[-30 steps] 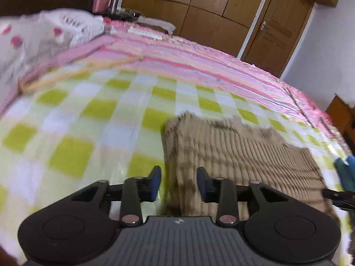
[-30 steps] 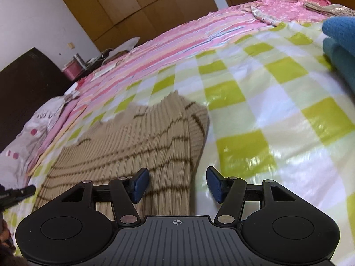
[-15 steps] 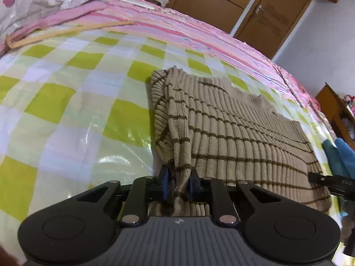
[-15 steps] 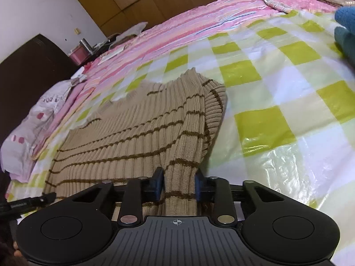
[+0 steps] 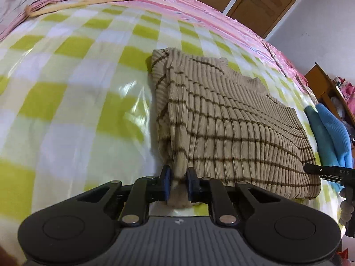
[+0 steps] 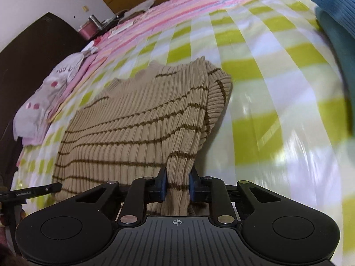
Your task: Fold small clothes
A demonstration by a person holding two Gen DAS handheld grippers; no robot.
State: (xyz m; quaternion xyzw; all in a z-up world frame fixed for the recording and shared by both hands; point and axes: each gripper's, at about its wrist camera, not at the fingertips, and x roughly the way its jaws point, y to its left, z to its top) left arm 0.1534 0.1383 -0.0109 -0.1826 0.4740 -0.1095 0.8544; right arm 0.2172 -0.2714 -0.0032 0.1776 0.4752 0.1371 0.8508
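Two grippers: both pinching the same beige striped sweater (image 5: 233, 119), one at each near corner of its hem.
Left gripper (image 5: 178, 182): blue pads pressed in on a bunched tuft of knit at the sweater's left corner; a small lump of fabric pokes out toward the camera behind the pads.
Right gripper (image 6: 177, 185): pads clamped on a fold of the ribbed hem with a brown stripe across it; the jaws have just been closing, and the knit is caught between them.
Sweater: lies on the bed with its collar away from the cameras, sleeves tucked under along both sides; in the right view (image 6: 142, 119) its near edge rises off the cover toward the pads.
Bed cover (image 5: 66, 102): shiny green-and-white checks under the sweater, pink striped bedding (image 5: 177, 2) beyond it.
Blue clothes (image 5: 328, 130): stacked on the cover just beside the sweater's right edge; in the right view (image 6: 335, 11) they sit well apart, at the far right.
Containers: a pink tub (image 6: 87, 29) beyond the head of the bed; contents too small to tell.
Pillow (image 6: 44, 93): white with pink spots, at the bed's left edge.
Change since a second ago: both sets of jaws stood spread with nothing in them, short of the hem; now each grips cloth, and the sweater's near edge is drawn up and stretched.
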